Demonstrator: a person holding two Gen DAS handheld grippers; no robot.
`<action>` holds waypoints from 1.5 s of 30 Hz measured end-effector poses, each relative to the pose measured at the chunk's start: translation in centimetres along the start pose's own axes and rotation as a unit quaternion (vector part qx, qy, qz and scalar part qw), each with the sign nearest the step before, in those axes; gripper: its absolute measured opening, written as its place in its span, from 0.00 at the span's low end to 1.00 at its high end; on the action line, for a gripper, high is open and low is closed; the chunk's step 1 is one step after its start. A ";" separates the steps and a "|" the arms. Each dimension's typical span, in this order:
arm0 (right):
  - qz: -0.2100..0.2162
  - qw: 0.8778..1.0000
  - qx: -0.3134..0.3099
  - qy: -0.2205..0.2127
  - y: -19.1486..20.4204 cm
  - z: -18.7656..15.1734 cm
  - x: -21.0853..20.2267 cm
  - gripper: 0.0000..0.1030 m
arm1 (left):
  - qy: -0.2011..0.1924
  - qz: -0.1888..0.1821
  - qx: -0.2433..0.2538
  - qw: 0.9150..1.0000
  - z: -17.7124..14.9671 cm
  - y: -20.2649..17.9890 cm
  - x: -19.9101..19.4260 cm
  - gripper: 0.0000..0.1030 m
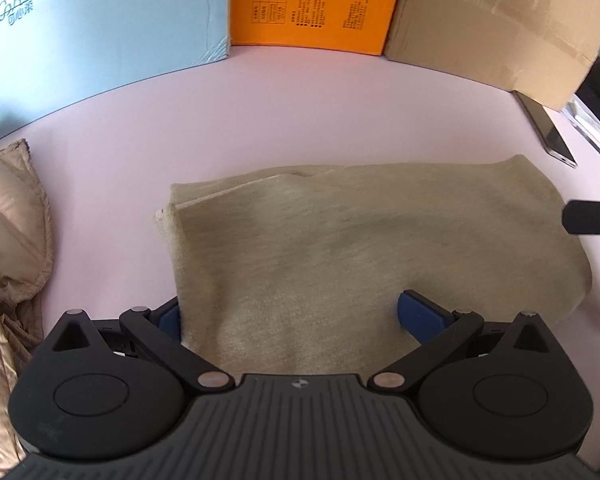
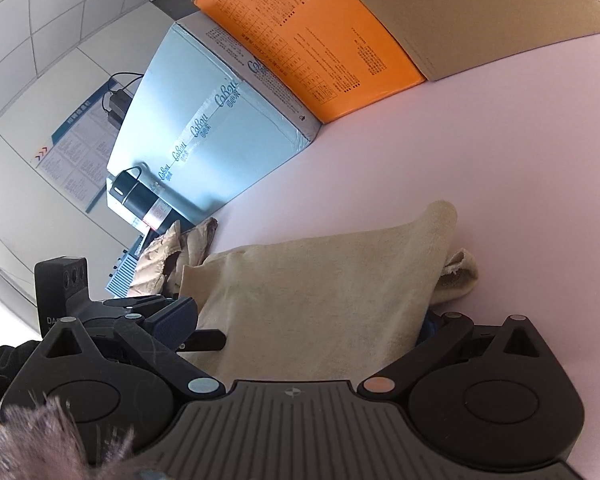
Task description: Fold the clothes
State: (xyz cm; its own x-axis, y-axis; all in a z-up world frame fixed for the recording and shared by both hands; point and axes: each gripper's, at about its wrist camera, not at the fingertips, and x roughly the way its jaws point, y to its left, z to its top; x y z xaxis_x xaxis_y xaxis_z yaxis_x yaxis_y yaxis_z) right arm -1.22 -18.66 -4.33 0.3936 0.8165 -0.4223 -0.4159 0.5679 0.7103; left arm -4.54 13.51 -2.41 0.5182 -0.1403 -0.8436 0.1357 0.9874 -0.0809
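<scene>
Mid-fold: beige cloth (image 1: 340, 248) doubled on pink desk (image 1: 260, 112), near edge draped between spread jaws of left gripper (image 1: 300, 316) and right gripper (image 2: 312, 328); next, close, lift, carry over.

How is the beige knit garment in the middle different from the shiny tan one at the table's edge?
The beige knit garment is matte, fuzzy and folded into flat layers; the shiny tan garment is satiny, puffy and crumpled in a heap. Both lie on the pink table.
</scene>
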 end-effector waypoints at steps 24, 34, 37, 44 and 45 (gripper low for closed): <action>0.123 0.929 0.339 -0.084 -3.1 -4.0 -2.3 0.11 | -0.033 0.071 -0.066 0.995 -0.8 -2.4 -5.5 0.19; 0.240 0.903 0.350 -0.061 2.3 -1.7 0.3 0.13 | -0.120 0.105 -0.129 0.979 -2.7 0.9 -15.3 0.19; 0.271 0.904 0.330 -0.023 5.2 0.1 3.2 0.13 | -0.135 0.136 -0.171 0.966 -4.0 4.0 -18.4 0.19; 0.314 0.904 0.273 0.093 12.5 2.8 14.7 0.15 | -0.147 0.239 -0.256 0.925 -8.1 11.4 -23.5 0.19; 0.316 0.905 0.264 0.110 13.5 2.9 16.6 0.15 | -0.140 0.251 -0.268 0.919 -8.7 12.6 -23.6 0.19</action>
State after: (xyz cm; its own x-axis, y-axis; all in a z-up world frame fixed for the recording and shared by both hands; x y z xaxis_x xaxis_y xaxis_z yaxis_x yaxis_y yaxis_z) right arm 2.04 2.28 -0.10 0.0168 0.9947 0.1012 -0.0280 -0.1007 0.9945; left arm -22.41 29.85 11.87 0.6084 0.4042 -0.6830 -0.5775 0.8158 -0.0316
